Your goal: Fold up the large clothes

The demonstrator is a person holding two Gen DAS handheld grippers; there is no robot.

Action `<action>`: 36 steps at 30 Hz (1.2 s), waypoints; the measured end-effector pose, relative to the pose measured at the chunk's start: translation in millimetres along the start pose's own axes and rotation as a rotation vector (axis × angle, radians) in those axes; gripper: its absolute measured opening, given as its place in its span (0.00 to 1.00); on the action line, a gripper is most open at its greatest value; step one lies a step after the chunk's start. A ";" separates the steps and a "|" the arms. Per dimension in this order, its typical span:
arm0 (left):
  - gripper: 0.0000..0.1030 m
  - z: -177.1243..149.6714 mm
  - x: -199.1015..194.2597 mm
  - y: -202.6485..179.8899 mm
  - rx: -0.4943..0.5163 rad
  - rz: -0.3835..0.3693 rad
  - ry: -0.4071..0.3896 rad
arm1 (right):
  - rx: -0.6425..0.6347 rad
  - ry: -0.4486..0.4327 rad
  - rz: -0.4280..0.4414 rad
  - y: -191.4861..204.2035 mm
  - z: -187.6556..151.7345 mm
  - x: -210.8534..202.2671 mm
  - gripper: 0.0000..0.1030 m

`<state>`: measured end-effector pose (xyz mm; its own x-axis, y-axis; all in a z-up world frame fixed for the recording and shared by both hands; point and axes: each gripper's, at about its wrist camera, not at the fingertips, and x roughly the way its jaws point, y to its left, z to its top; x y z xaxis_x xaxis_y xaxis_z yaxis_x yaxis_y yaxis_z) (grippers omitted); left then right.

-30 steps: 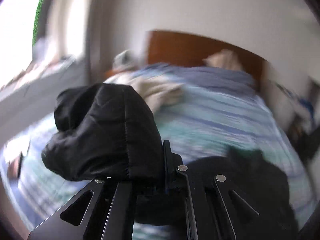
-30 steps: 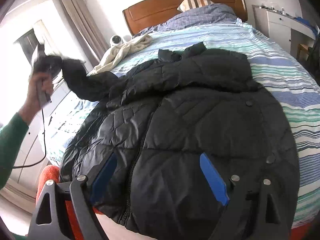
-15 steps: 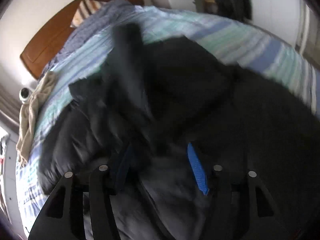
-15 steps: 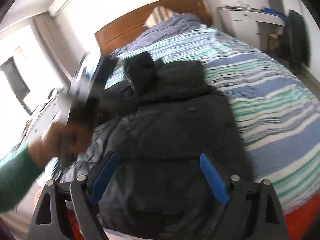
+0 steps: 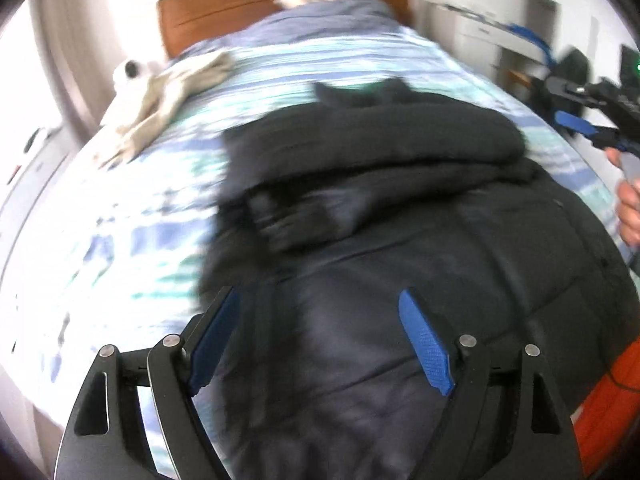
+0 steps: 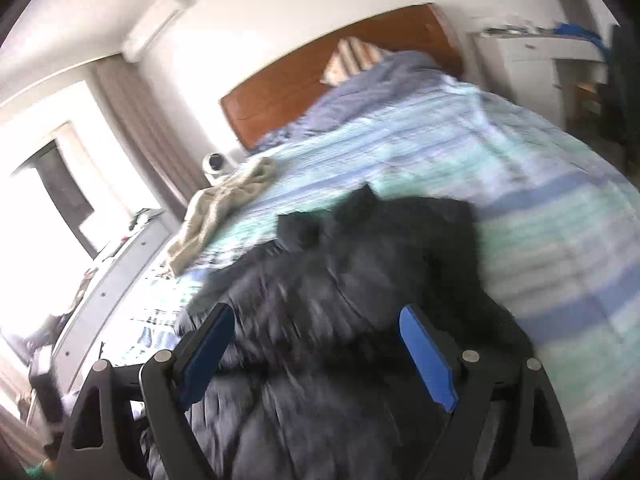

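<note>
Both my jaws gape empty above the black quilted puffer jacket (image 5: 420,208), spread on the striped bed (image 6: 540,200).

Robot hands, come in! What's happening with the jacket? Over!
Left gripper open, right gripper open. Black puffer jacket flat on striped bed, sleeve folded across. Nothing blocking.

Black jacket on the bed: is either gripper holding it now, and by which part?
Neither. The left gripper and right gripper are both open above the black jacket, with nothing between their fingers.
</note>
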<state>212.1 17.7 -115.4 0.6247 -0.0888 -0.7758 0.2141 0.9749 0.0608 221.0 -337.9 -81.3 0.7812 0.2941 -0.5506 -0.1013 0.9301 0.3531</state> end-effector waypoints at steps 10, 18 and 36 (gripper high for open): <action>0.84 -27.4 7.2 31.4 -0.122 0.036 0.027 | 0.024 0.309 -0.200 -43.4 -47.6 109.8 0.84; 0.85 95.1 58.5 7.7 -0.111 -0.033 -0.131 | 0.004 0.301 -0.187 -46.7 -48.6 107.1 0.85; 0.85 132.8 146.6 31.4 -0.233 -0.108 0.029 | -0.004 0.244 -0.182 -52.2 -60.9 97.2 0.85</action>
<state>410.0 8.2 -143.7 0.5853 -0.1924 -0.7877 0.0974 0.9811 -0.1673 264.7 -344.5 -199.3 0.6160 0.1666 -0.7699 0.0237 0.9730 0.2295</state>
